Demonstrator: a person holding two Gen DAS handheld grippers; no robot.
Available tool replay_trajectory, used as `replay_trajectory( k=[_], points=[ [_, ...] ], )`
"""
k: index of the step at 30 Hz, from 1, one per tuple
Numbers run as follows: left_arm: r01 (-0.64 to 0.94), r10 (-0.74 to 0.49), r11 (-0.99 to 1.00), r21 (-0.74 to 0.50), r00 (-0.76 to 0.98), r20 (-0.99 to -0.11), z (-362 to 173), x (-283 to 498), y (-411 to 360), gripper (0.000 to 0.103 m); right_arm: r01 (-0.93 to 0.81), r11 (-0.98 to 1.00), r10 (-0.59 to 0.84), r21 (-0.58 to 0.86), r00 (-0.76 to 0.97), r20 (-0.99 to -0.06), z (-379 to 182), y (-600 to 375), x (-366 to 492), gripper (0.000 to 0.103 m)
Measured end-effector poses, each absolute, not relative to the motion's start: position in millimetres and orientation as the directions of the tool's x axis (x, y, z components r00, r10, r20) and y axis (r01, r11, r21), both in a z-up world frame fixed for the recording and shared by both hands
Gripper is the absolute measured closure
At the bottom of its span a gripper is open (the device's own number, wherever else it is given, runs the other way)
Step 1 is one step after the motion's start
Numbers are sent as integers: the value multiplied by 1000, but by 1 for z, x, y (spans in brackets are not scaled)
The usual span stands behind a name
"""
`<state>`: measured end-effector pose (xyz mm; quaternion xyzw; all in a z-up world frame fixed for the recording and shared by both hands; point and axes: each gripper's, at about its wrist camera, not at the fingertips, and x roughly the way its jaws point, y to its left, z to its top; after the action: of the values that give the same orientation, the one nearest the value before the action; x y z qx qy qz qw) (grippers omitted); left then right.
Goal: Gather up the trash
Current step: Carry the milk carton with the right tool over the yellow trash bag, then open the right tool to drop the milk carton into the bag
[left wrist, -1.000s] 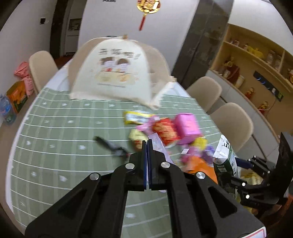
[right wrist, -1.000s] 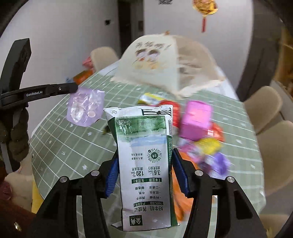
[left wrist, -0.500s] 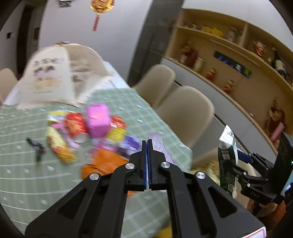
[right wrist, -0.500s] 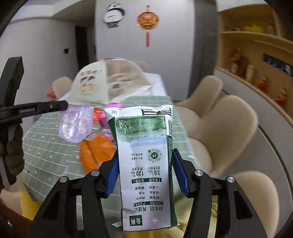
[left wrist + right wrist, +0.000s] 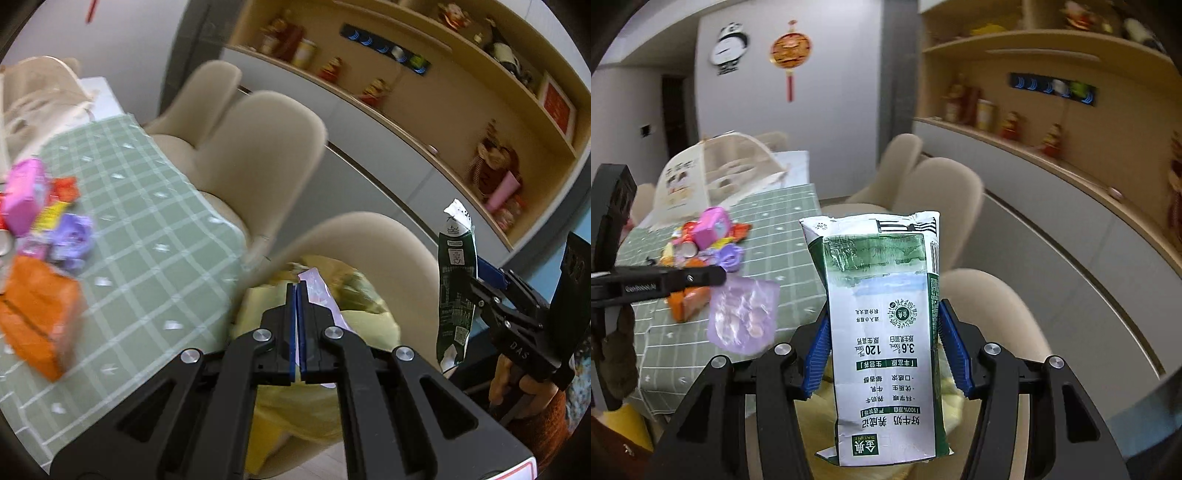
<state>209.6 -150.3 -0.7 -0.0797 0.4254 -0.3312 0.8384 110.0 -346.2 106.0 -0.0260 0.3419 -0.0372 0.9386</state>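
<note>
The milk carton is standing upside down, pinched between the blue pads of the right gripper. The left gripper, jaws pressed together, is gripping a lilac plastic wrapper. Both are now hanging over a yellow bag on a beige chair, having swung off the green checked tablecloth where remaining wrappers are lying; shelving is lining the wall.
</note>
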Motion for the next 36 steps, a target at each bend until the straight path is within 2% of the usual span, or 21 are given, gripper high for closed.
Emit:
replay_trajectory(
  k=[5, 7, 8, 9, 10, 24, 32, 36],
  points=[
    [508, -642, 747, -429, 384, -664, -12, 215, -188, 102, 91, 993, -117, -74, 759, -641, 102, -366, 100, 51],
    [513, -645, 743, -431, 374, -667, -17, 217, -197, 92, 94, 993, -118, -71, 764, -635, 101, -370, 101, 51],
    [512, -648, 739, -438, 363, -669, -20, 216, -200, 74, 93, 993, -116, -70, 766, -632, 100, -371, 101, 51],
    [507, -655, 735, -451, 355, -668, -24, 217, -201, 62, 88, 994, -109, -65, 772, -626, 100, -370, 104, 51],
    [502, -656, 734, -457, 351, -668, -26, 218, -199, 61, 84, 994, -105, -63, 776, -622, 100, -370, 105, 51],
    [363, -545, 834, -416, 415, -729, -31, 216, -116, 59, 48, 999, -51, -22, 780, -624, 44, -349, 164, 51],
    [349, -494, 865, -360, 466, -734, -28, 205, -80, 59, 44, 999, -52, -32, 606, -794, -28, -339, 178, 51],
    [335, -487, 870, -362, 469, -737, -29, 206, -71, 59, 79, 997, -57, -16, 544, -837, -51, -342, 171, 51]
  ],
)
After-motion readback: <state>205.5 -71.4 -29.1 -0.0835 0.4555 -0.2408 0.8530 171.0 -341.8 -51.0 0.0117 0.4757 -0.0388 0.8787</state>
